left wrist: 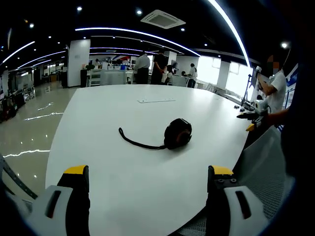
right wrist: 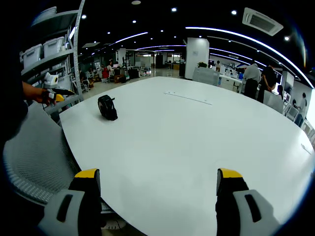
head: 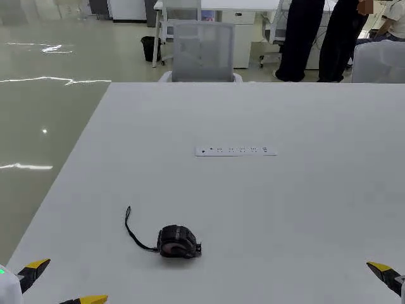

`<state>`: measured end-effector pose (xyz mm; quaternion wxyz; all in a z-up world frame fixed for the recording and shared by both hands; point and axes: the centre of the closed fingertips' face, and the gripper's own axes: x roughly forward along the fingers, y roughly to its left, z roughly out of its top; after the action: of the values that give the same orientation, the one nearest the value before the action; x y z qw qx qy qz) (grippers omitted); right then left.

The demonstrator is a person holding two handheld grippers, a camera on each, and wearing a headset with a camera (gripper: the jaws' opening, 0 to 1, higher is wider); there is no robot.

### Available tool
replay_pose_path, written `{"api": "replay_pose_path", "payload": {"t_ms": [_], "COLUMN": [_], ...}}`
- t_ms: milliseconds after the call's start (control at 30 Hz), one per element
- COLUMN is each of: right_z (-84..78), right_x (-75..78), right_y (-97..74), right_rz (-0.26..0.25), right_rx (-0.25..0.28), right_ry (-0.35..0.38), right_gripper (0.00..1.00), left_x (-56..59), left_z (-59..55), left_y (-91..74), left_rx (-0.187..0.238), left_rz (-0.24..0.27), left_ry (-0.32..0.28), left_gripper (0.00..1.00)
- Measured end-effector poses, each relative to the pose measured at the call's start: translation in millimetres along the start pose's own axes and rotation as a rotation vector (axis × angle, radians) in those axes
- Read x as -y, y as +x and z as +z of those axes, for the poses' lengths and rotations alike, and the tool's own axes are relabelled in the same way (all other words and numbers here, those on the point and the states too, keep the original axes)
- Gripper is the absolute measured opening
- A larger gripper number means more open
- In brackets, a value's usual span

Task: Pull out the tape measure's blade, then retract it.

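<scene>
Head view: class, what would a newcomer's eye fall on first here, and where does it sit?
The black tape measure stands out, lying near the front edge of the wide white table, its dark wrist cord trailing to the left. Farther back, a flat white power strip lies mid-table. The left gripper and right gripper hover open, apart from it.

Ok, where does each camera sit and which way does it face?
Head view: on the headset, looking forward and down across the white table at the tape measure; yellow jaw tips at both bottom corners.
Left gripper view: on the left gripper, low at the table's near edge, facing the tape measure; its open jaws below.
Right gripper view: on the right gripper, facing across the table, tape measure at left; open jaws below.
Shared: all three catch the tape measure.
</scene>
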<state>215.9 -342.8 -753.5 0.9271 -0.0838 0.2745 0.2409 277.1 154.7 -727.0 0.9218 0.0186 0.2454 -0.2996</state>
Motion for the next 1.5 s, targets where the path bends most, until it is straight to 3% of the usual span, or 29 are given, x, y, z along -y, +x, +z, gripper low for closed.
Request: {"api": "replay_pose_path", "payload": {"t_ms": [567, 1033, 1500], "right_z": [6.9, 21.4, 34.0], "right_x": [-1.2, -10.1, -25.8], "right_y": [5.1, 22.5, 47.2], "right_rz": [0.015, 0.076, 0.151], "right_rx": [0.007, -0.005, -0.006], "right_ry": [-0.019, -0.081, -0.121], "right_gripper": [1.0, 0.99, 0.96], "left_x": [4.0, 9.0, 15.3], "left_z": [5.7, 13.0, 35.2], "left_y": [7.7, 25.7, 52.2], "left_rx": [0.004, -0.02, -0.057], "left_rz": [-0.012, -0.063, -0.132], "left_ry": [0.003, 0.039, 0.121], "left_gripper": [0.99, 0.99, 0.99]}}
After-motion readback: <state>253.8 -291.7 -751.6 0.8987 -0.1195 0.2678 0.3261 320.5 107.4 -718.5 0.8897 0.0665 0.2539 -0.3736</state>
